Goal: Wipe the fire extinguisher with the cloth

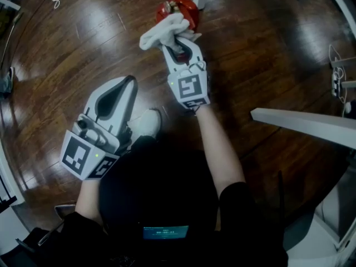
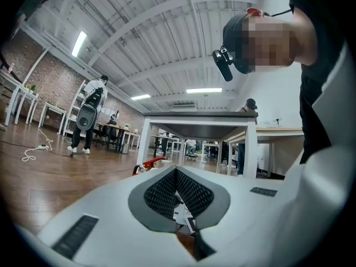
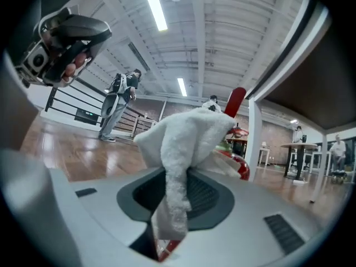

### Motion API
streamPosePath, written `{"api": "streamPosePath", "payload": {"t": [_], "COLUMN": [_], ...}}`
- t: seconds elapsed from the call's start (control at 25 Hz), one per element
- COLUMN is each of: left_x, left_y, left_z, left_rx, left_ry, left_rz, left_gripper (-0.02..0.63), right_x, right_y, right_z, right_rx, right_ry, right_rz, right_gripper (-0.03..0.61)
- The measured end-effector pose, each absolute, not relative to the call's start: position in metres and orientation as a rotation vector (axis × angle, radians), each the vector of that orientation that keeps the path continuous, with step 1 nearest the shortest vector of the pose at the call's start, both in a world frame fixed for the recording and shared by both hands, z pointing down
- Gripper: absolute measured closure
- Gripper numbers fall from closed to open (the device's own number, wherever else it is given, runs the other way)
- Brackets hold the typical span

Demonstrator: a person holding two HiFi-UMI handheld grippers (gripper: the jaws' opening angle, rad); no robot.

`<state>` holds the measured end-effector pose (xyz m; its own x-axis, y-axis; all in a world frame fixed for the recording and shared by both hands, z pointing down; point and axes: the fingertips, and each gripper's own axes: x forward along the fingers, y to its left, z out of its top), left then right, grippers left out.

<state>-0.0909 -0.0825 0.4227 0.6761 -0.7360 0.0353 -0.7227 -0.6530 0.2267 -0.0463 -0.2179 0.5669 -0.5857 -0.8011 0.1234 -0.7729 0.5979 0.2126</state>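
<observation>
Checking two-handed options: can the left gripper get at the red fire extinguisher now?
Probably yes: only wooden floor separates the left gripper from the red fire extinguisher, though the right gripper's white cloth covers its near side.

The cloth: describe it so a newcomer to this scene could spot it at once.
On the dark wood floor, near the head view's top edge, is a red extinguisher. The cloth is bunched against it, pinched in the right claw. It alone there is white and fluffy.
</observation>
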Motion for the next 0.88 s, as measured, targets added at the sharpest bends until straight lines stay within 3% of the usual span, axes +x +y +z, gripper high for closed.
{"api": "streamPosePath", "payload": {"t": [0.6,0.88], "left_x": [-0.092,-0.097], "left_y": [-0.082,-0.079], "left_z": [0.415,0.416], "left_rx": [2.657,2.656], "left_ry": [-1.168,-1.172], "left_rz": [-0.141,-0.135], "left_gripper": [0.614,0.614], "right_x": [-0.036,-0.037], "right_y": [-0.215,-0.208], "right_z": [0.745,0.745], "right_rx": [1.002,0.982], "right_ry": [-2.298,-2.342], "right_rz": [0.018,0.048], "right_gripper": [0.454,0.456]}}
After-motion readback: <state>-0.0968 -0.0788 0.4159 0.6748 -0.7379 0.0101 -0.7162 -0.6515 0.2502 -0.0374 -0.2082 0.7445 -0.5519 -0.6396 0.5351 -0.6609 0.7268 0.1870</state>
